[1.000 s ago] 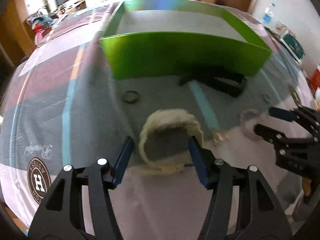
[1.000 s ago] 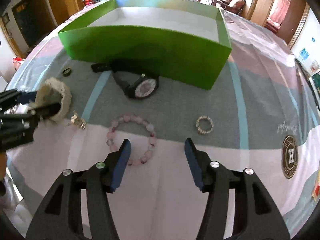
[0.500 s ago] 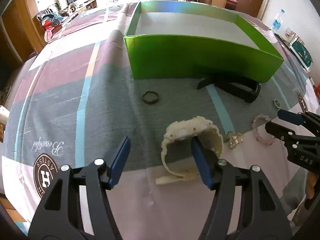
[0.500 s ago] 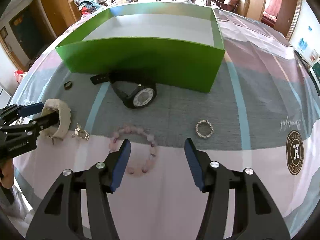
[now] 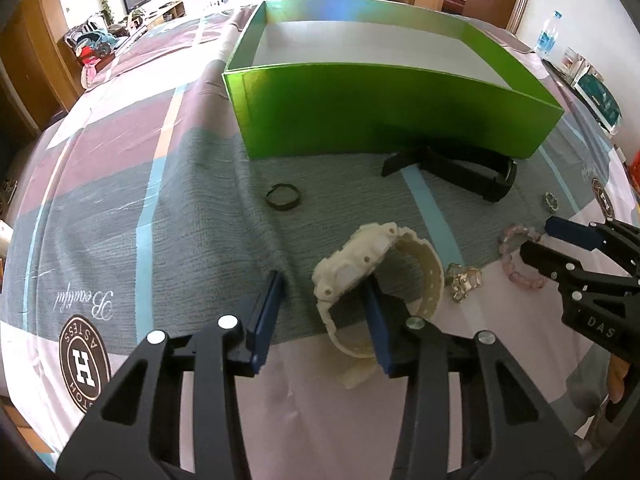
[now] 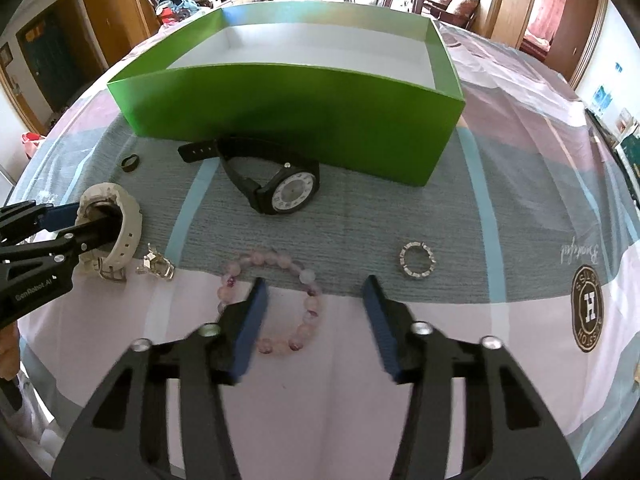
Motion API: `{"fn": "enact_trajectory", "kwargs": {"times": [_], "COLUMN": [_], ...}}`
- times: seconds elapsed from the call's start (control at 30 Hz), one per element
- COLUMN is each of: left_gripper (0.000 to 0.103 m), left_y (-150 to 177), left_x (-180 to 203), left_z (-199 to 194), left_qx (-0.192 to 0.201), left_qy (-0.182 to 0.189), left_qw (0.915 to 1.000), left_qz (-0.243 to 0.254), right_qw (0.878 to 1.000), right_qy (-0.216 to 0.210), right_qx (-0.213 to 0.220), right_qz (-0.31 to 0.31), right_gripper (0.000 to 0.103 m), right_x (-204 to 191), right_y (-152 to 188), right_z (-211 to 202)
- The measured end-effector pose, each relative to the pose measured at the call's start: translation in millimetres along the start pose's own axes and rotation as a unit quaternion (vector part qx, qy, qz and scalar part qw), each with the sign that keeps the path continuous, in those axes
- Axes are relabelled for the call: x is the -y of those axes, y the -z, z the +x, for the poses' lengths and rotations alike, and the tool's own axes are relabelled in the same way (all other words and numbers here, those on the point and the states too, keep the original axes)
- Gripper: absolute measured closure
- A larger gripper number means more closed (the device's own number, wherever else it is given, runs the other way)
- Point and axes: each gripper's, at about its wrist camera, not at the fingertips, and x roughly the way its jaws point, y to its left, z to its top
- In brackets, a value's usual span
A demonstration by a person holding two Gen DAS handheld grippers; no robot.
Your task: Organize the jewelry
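A cream-white watch (image 5: 360, 256) stands on its strap on the cloth. My left gripper (image 5: 322, 320) is closing around its case. The right finger sits inside the strap loop and the left pad is still clear of the case. A pink bead bracelet (image 6: 308, 300) lies flat under my right gripper (image 6: 314, 320), which is also closing. Its left finger covers the bracelet's left side and its right pad is apart from the beads. The green box (image 6: 300, 108) stands open behind, white inside.
A black watch (image 6: 288, 192) lies against the box front. A black ring (image 5: 282, 197) is left of it, a silver ring (image 6: 417, 260) is right of the bracelet, and a small metal piece (image 6: 156, 266) sits between watch and bracelet. Chairs stand beyond the table.
Both pairs of jaws have narrowed. The white watch now stands more upright, and the left gripper's right finger has gone from outside the watch to inside its strap loop.
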Motion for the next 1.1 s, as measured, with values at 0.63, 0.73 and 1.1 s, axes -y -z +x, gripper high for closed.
{"fn": "enact_trajectory", "kwargs": {"times": [0.63, 0.73, 1.1], "left_gripper": [0.083, 0.083, 0.083], "left_y": [-3.7, -6.2, -8.4], "left_x": [-3.4, -3.3, -4.0], "left_z": [-17.5, -29.6, -41.3], "left_qx": [0.022, 0.038, 0.053], "left_qy": [-0.006, -0.007, -0.005], "left_qw": [0.9997, 0.9992, 0.9985], "left_qz": [-0.013, -0.011, -0.012], "right_qw": [0.999, 0.998, 0.997], "right_qy": [-0.023, -0.024, -0.014], "right_qx": [0.038, 0.062, 0.074], "right_qz": [-0.006, -0.007, 0.004], "right_gripper": [0.095, 0.095, 0.101], "right_x": [-2.2, -2.1, 8.5], "right_y": [-7.6, -13.2, -23.0], "right_z": [-29.1, -47.3, -60.2]}}
